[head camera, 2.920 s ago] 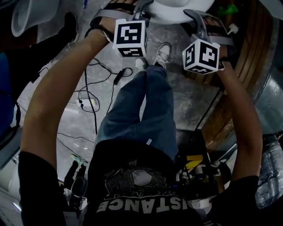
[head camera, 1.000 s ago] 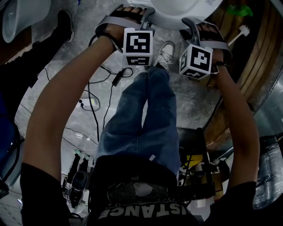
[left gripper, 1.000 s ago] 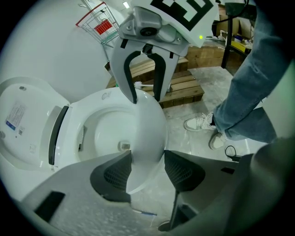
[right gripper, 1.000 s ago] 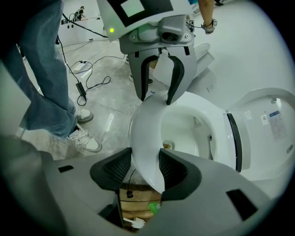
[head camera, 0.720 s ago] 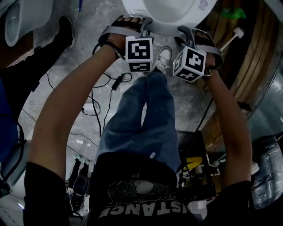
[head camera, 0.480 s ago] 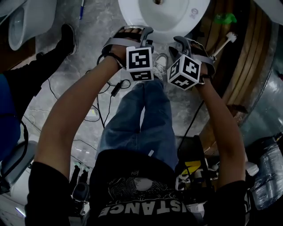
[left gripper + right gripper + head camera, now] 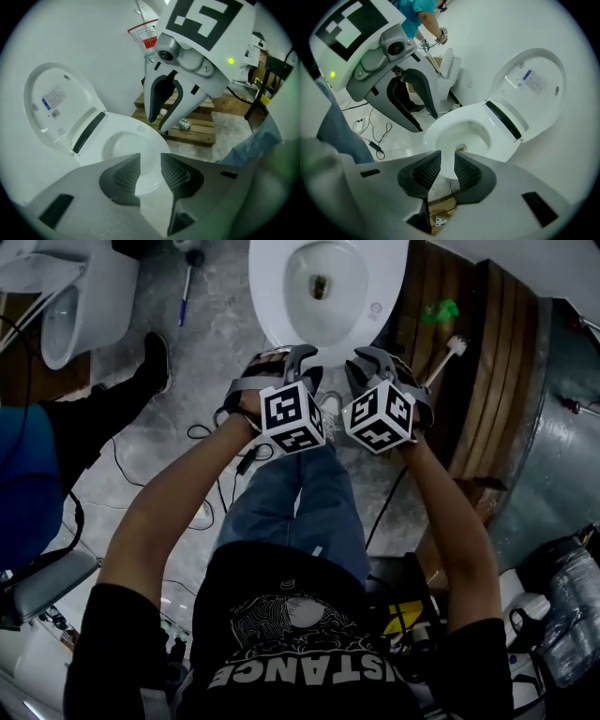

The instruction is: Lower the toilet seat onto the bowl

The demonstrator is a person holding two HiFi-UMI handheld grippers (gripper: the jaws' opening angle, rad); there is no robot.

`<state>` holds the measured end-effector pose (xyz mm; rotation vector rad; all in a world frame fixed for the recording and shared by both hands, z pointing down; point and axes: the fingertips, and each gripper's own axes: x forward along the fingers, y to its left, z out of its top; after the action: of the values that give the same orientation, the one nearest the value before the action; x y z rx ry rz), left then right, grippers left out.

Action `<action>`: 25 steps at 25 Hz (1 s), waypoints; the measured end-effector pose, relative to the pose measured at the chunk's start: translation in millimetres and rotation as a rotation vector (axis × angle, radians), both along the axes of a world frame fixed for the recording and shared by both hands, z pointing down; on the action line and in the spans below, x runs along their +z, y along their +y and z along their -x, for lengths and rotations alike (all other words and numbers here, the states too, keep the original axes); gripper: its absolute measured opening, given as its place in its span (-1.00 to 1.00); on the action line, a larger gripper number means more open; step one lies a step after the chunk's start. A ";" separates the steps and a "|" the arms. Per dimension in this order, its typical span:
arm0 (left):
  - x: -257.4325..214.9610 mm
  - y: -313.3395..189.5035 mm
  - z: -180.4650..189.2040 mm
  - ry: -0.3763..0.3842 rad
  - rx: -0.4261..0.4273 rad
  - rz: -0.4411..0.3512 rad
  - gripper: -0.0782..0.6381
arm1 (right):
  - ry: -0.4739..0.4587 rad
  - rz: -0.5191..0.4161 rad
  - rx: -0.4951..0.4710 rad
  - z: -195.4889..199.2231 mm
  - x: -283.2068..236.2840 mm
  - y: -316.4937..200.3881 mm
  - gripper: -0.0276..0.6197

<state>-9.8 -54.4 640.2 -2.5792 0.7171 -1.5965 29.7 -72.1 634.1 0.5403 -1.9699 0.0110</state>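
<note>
The white toilet bowl [image 7: 323,287] stands at the top of the head view, its inside showing. The seat and lid [image 7: 56,105] stand raised against the wall, a label on the inner face; the right gripper view shows the raised seat and lid [image 7: 534,84] at the right. My left gripper [image 7: 305,360] and right gripper [image 7: 361,360] hang side by side just before the bowl's front rim [image 7: 140,176]. Both pairs of jaws are closing, a narrow gap left, with nothing between them. The left gripper [image 7: 150,161] and right gripper [image 7: 447,161] point at the bowl.
A wooden pallet [image 7: 459,381] lies right of the toilet, with a toilet brush [image 7: 448,351] and a green object [image 7: 439,310] on it. A second toilet [image 7: 66,296] and a person in blue [image 7: 37,474] are at the left. Cables [image 7: 202,512] trail over the floor.
The two grippers have drawn closer together and sit lower in the head view. The view has tipped up, so the whole bowl shows where only its front rim did.
</note>
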 end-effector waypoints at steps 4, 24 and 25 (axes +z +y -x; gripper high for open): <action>-47.8 -5.0 -4.5 0.094 -0.096 -0.019 -0.45 | -0.068 -0.018 0.073 0.0 -46.1 0.1 -0.67; -267.1 9.8 -3.9 0.623 -0.489 -0.121 -0.74 | -0.613 -0.139 0.512 10.9 -271.7 19.5 -0.82; -275.8 9.4 -1.7 0.645 -0.504 -0.125 -0.74 | -0.637 -0.148 0.526 11.2 -281.4 19.9 -0.85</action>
<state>-8.2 -45.0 364.5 -2.9667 1.5455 -0.6845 18.6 -52.2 352.6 1.2602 -2.3846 0.4126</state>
